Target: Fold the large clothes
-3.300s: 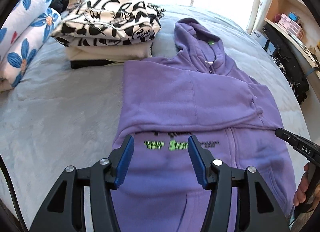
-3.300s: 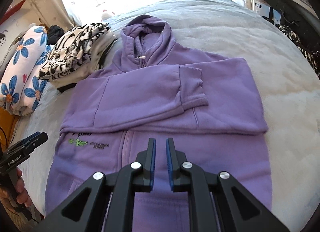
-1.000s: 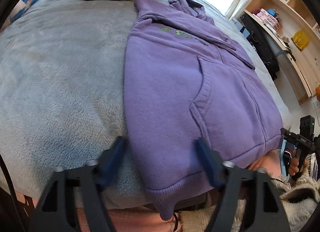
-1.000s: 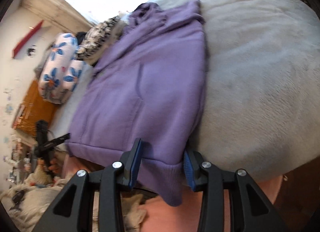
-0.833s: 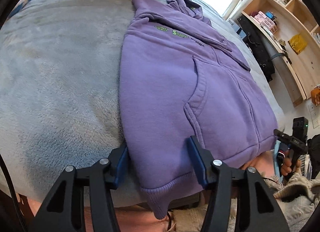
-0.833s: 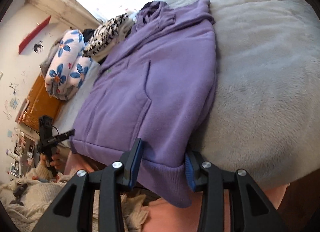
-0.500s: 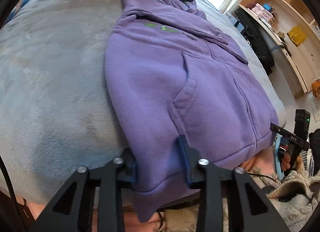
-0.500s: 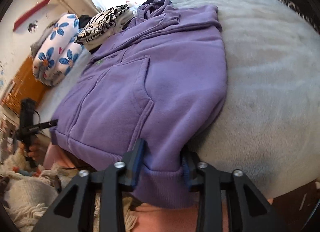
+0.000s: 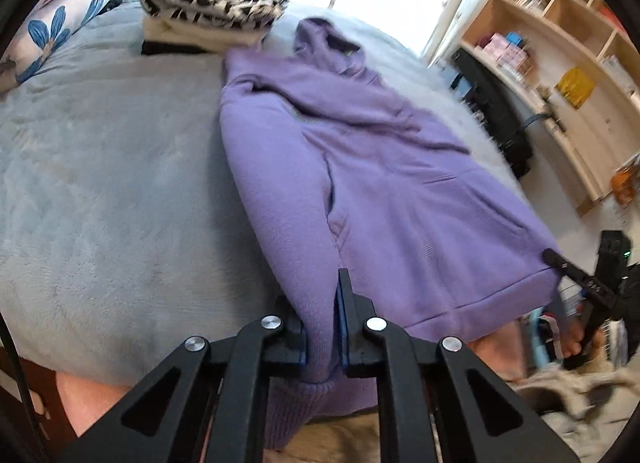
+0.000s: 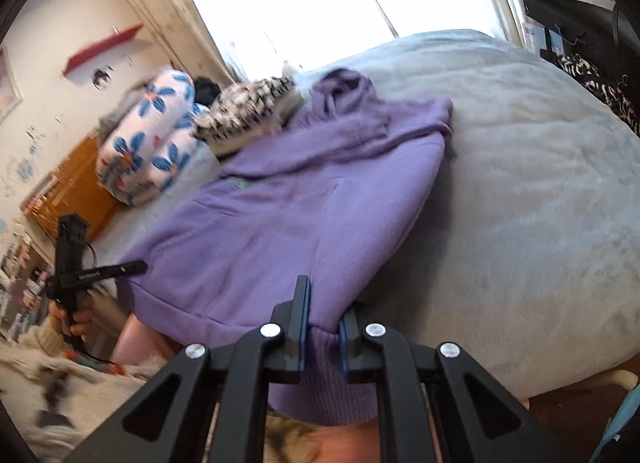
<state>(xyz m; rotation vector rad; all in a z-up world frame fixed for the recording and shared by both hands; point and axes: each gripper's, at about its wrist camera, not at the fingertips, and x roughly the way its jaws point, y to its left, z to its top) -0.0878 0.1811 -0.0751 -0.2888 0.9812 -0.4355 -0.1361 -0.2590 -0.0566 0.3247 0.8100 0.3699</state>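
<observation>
Hoodie (image 9: 384, 191): purple, lying flat on the grey bed (image 9: 100, 183), hood toward the far end, sleeves folded across the chest, hem hanging over the near edge.

Left gripper (image 9: 324, 327): fingers (image 9: 343, 303) clenched, pinching the hoodie's near-left hem corner, ribbed band bunching below them.

Right gripper (image 10: 323, 327): fingers (image 10: 301, 311) closing on the near-right hem corner, fabric pressed between them.

Pile of folded clothes (image 9: 208, 11): black-and-white patterned top piece, sitting on the far left of the bed, just beside the hood.

Flowered pillows (image 10: 152, 139): lying at the far left, beyond the pile.

Shelves (image 9: 560, 43): standing along the right wall, carrying boxes and books.
</observation>
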